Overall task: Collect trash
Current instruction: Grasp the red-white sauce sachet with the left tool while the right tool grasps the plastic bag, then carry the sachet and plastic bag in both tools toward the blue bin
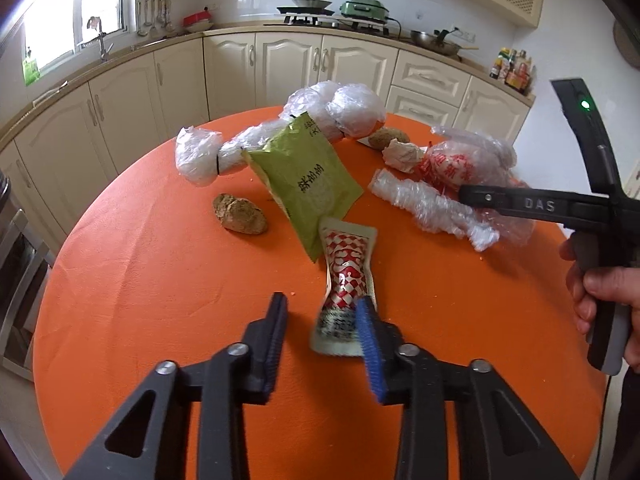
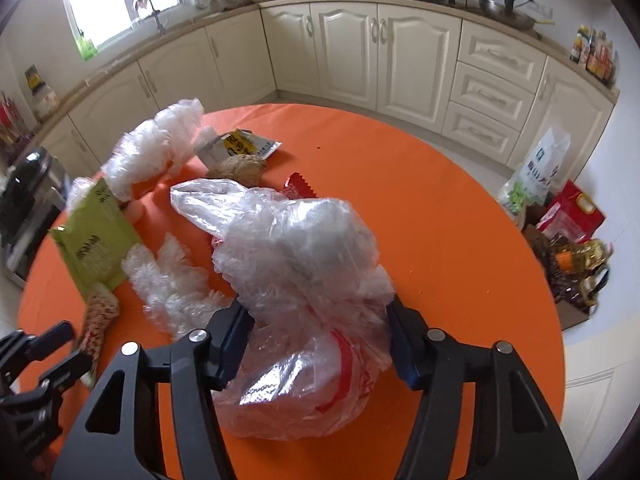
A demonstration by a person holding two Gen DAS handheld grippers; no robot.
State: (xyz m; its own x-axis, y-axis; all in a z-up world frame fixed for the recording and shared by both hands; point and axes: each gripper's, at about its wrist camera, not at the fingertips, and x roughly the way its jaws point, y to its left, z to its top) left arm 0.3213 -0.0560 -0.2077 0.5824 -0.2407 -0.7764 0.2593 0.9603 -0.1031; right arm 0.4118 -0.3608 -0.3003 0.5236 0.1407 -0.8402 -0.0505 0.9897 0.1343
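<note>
A: Which step are we at?

B: The pick-up, I'd say. The right tongs (image 2: 316, 344) straddle the clear plastic bag (image 2: 304, 280) with red print, near the right side of the orange table (image 2: 460, 220). Its pads sit at the bag's crumpled sides, half-narrowed; it looks gripped, though the film is loose.

A: And the left tongs (image 1: 324, 340)?

B: Narrow but not clamped. The red-checked sachet (image 1: 348, 280) lies by the right pad, half outside the gap, with nothing pressing it from the left.

A: What else is left?

B: A green packet (image 1: 308, 184) just beyond the sachet, cling-film wads (image 1: 328, 120) at the far side, brown lumps (image 1: 240, 214) on the left.

A: Next move?

B: Probably shift the left tongs right to centre the sachet, close, then lift both. Thin film may slip.
</note>
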